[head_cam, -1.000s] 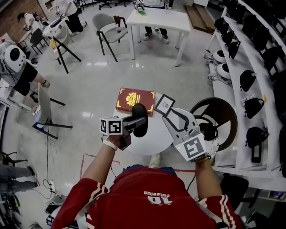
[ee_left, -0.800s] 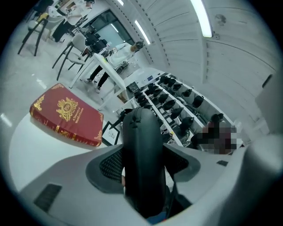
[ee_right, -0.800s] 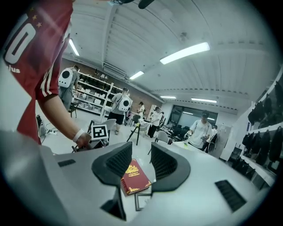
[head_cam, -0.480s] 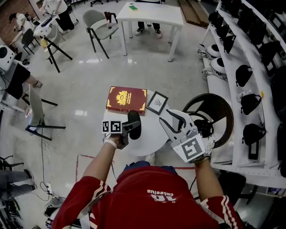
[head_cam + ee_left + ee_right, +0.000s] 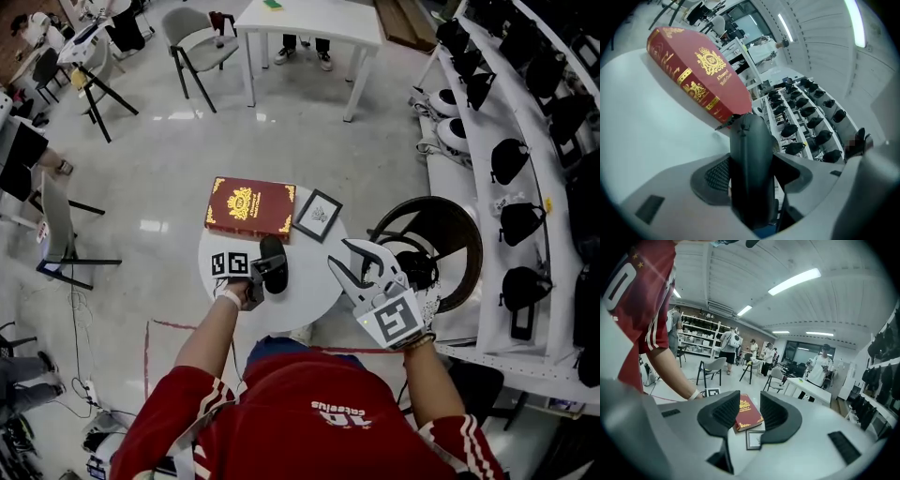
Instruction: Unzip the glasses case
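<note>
— Looking at the left gripper (image 5: pixel 267 274), what is between its jaws?

— The black glasses case (image 5: pixel 752 159). Both jaws are closed on its sides, near the end closest to the person, and it hangs low over the small round table (image 5: pixel 314 286). I cannot tell whether it touches the top.

— Why grip it so far back?

— My guess is that it leaves most of the case free, so the zip stays reachable. One hand anchors the case while the other works the pull.

— And the right gripper (image 5: pixel 750 409)?

— Its jaws stand apart with nothing between them. It hovers off the table's right edge, near the case but apart from it, probably waiting to go in.

— Which way does the case lie?

— Its long axis runs along the left gripper's own line, pointing away from the person. The far end aims at the near corner of the red book (image 5: pixel 249 207), with the framed picture (image 5: pixel 318 215) off to the right.

— Can you see the pull?

— A small tab shows at the far tip. It may be the pull, though I can't be certain.
</note>
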Available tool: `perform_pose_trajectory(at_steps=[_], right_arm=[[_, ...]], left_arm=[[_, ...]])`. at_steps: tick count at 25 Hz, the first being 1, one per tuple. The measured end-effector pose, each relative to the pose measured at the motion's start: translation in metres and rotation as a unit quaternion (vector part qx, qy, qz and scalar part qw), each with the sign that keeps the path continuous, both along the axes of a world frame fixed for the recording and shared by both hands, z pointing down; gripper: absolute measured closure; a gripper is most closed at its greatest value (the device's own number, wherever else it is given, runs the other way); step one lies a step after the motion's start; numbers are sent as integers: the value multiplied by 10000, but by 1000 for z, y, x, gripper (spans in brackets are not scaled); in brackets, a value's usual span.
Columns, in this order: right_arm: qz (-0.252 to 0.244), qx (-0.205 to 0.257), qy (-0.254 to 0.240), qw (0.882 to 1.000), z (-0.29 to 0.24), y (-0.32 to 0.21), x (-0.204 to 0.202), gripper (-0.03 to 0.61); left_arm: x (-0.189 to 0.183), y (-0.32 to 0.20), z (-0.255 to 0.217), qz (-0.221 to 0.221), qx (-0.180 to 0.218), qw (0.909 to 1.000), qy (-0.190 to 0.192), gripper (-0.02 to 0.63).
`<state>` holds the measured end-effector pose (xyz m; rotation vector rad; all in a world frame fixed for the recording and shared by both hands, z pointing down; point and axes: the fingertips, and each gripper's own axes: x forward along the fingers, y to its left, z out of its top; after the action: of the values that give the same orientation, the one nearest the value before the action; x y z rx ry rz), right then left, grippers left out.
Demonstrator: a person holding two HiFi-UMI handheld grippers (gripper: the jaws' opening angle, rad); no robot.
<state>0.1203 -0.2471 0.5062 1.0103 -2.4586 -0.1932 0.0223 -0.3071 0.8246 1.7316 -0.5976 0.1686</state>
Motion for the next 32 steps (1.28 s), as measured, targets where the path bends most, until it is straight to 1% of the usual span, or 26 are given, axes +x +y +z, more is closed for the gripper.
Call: perform_pose_trajectory(at_steps=[3, 7, 10, 15, 19, 21, 24, 27, 30, 32], right_arm=[[12, -92, -12, 10000, 7, -4, 5, 453], [-40, -140, 11, 9999, 12, -8, 5, 453], [-94, -154, 2, 9998, 12, -9, 1, 453], [-154, -168, 54, 9997, 13, -9, -5, 453], [-208, -135, 63, 9997, 9, -5, -14, 453], [-198, -139, 32, 9997, 8, -4, -18, 453], [-170, -106, 15, 9998, 4, -3, -22, 453], [-131, -77, 2, 9999, 0, 0, -24, 453], [-105, -18, 6, 9999, -7, 3, -28, 453], [-78, 22, -38, 10000, -12, 5, -31, 453]], left_arm=[[-1, 3, 15, -45, -156, 9999, -33, 345], [-11, 3, 35, -210, -334, 9985, -377, 344], [-16, 2, 39, -287, -351, 9980, -448, 339], [-23, 4, 37, -181, -355, 9971, -651, 330], [-38, 5, 32, -219, -342, 9964, -747, 302], [-45, 6, 30, -196, -329, 9961, -801, 302], [-54, 11, 26, -174, -277, 9959, -846, 302], [-59, 17, 15, -190, -145, 9966, -784, 302], [-66, 21, 1, -190, 50, 9964, -829, 302], [-69, 23, -14, -158, 260, 9959, -853, 302]])
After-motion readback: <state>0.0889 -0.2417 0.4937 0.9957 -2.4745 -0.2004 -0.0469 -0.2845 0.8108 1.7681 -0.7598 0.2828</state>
